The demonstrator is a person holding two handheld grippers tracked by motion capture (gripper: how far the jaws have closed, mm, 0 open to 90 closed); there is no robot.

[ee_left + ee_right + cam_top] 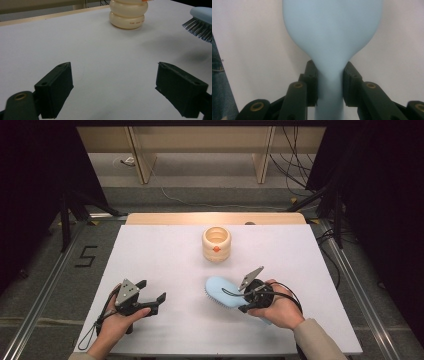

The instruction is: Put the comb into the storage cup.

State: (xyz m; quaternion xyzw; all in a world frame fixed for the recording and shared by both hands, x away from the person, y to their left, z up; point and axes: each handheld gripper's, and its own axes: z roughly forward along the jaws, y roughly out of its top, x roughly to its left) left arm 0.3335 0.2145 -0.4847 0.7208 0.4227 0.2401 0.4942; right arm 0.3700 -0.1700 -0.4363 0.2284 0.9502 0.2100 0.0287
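Observation:
A light blue hairbrush hangs just above the white table, bristles down, right of centre. My right gripper is shut on its handle; in the right gripper view both pads clamp the narrow neck of the hairbrush. My left gripper sits at the front left, open, with nothing between its jaws. A cream ribbed holder with an orange mark stands upright at the back centre; the left gripper view shows the holder ahead and the brush bristles at the right edge.
The white table top ends at a wooden strip at the back. Metal rails run along both sides on the floor. Cables lie behind the table, and a "5" is marked on the floor at left.

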